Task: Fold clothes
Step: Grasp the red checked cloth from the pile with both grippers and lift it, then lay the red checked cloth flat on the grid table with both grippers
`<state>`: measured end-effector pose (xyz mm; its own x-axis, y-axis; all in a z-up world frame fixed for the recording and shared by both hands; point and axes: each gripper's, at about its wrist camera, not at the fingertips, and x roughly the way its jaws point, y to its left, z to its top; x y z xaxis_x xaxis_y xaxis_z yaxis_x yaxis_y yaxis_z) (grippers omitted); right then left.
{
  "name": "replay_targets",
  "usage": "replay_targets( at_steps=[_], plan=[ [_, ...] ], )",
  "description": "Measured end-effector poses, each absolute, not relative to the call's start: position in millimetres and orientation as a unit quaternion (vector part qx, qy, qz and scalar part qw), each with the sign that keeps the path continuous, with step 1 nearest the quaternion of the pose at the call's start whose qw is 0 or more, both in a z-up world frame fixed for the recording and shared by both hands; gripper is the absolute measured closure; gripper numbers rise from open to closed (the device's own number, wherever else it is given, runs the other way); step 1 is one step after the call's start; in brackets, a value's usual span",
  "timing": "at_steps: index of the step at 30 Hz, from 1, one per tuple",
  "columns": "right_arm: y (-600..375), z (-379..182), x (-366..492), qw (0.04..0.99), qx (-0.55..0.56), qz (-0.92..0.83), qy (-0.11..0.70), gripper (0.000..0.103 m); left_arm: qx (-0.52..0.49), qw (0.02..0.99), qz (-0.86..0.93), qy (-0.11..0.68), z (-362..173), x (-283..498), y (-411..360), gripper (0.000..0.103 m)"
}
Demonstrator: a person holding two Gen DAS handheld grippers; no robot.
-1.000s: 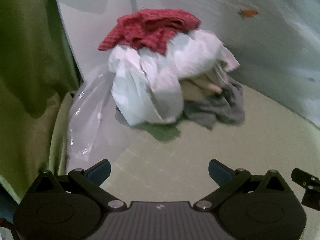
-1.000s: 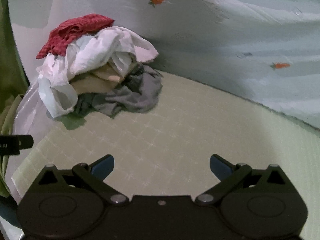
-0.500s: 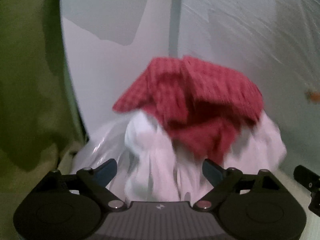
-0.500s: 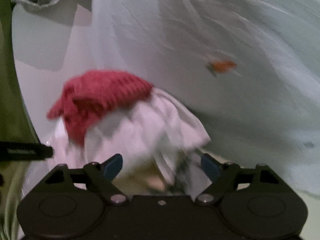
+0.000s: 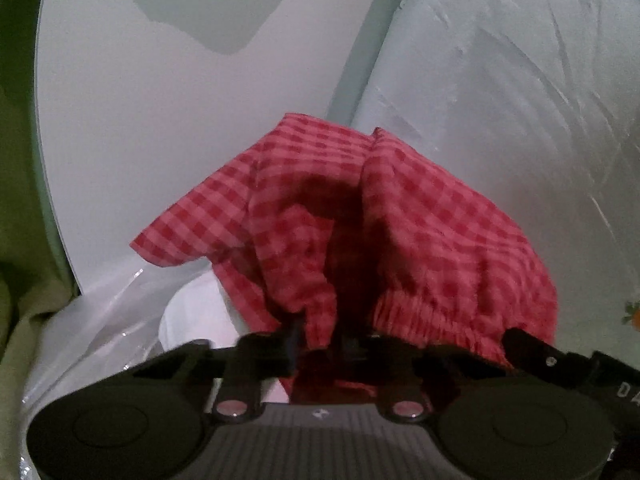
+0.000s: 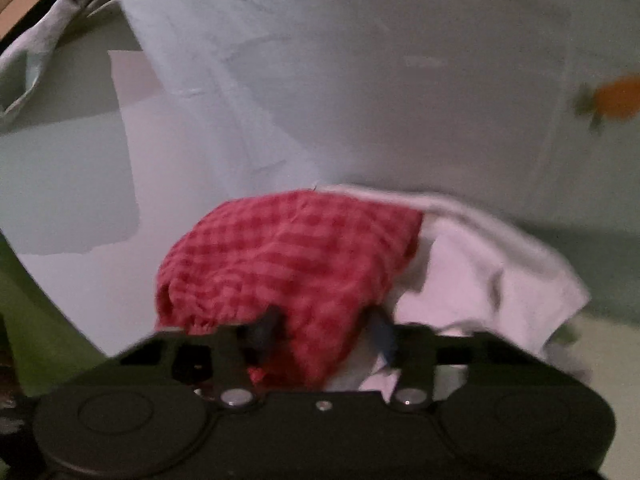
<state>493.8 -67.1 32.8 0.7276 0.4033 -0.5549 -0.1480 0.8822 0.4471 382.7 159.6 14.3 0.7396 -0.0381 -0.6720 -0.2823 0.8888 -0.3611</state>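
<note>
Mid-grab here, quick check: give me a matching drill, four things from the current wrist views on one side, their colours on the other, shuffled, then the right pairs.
Things:
1. checked garment
2. cloth beside it on the pile
3. carrot print on the backdrop
4. fabric at far left

Colours:
A. orange
B. green
C. red
D. white

Pairs: 1-C, 2-D, 3-A, 4-B
</note>
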Motion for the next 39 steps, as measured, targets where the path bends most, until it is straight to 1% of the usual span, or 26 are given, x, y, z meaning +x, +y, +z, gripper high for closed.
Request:
replay_targets(
  at_steps=[1,2,4,7,11,14,18,20,22,24,25,30,31,33,34,35,36,38,39],
  plan=[
    [-69,36,492,0.912,0.187,0.157,0.330,0.090,-0.224,0.906,0.068,0.352,16,382,158,0.092],
    [-70,39,489,0.916,0.181,0.161,0.321,0.095,-0.222,0.908,0.068,0.350,17,381,156,0.093],
    [-75,48,480,0.923,0.172,0.165,0.301,0.099,-0.212,0.913,0.069,0.342,23,376,151,0.093],
    [-91,60,458,0.931,0.183,0.161,0.270,0.100,-0.201,0.923,0.050,0.323,39,358,136,0.094],
    [-126,75,404,0.947,0.182,0.137,0.227,0.100,-0.193,0.934,-0.004,0.301,62,322,98,0.094],
    [-165,82,351,0.958,0.184,0.096,0.195,0.100,-0.178,0.935,-0.065,0.301,74,292,48,0.094],
    [-224,84,265,0.970,0.174,0.010,0.169,0.100,-0.153,0.922,-0.163,0.315,77,247,-39,0.094],
    [-256,80,213,0.971,0.169,-0.047,0.165,0.100,-0.135,0.910,-0.210,0.331,64,221,-85,0.094],
    [-286,69,165,0.964,0.164,-0.105,0.184,0.100,-0.122,0.888,-0.250,0.366,42,191,-129,0.094],
    [-317,45,119,0.945,0.172,-0.165,0.222,0.100,-0.106,0.862,-0.278,0.409,12,157,-169,0.094],
    [-331,27,100,0.933,0.169,-0.189,0.255,0.099,-0.094,0.849,-0.284,0.436,-7,138,-187,0.094],
    [-379,-68,19,0.853,0.168,-0.263,0.419,0.094,-0.018,0.790,-0.258,0.556,-98,60,-233,0.094],
    [-383,-79,5,0.843,0.171,-0.268,0.434,0.091,-0.003,0.780,-0.249,0.574,-113,46,-238,0.094],
    [-388,-91,-16,0.836,0.176,-0.263,0.448,0.077,0.008,0.775,-0.225,0.591,-126,29,-236,0.094],
    [-388,-94,-23,0.836,0.177,-0.260,0.450,0.069,-0.002,0.772,-0.215,0.598,-129,26,-232,0.093],
    [-388,-94,-25,0.838,0.175,-0.254,0.450,0.064,-0.012,0.769,-0.204,0.605,-132,23,-228,0.093],
    [-389,-94,-26,0.840,0.172,-0.248,0.451,0.062,-0.020,0.770,-0.195,0.607,-131,23,-222,0.092],
    [-400,-94,-35,0.844,0.169,-0.238,0.449,0.057,-0.028,0.779,-0.177,0.601,-122,20,-224,0.087],
    [-404,-94,-35,0.846,0.171,-0.232,0.449,0.056,-0.031,0.783,-0.173,0.596,-117,20,-224,0.087]
  ],
)
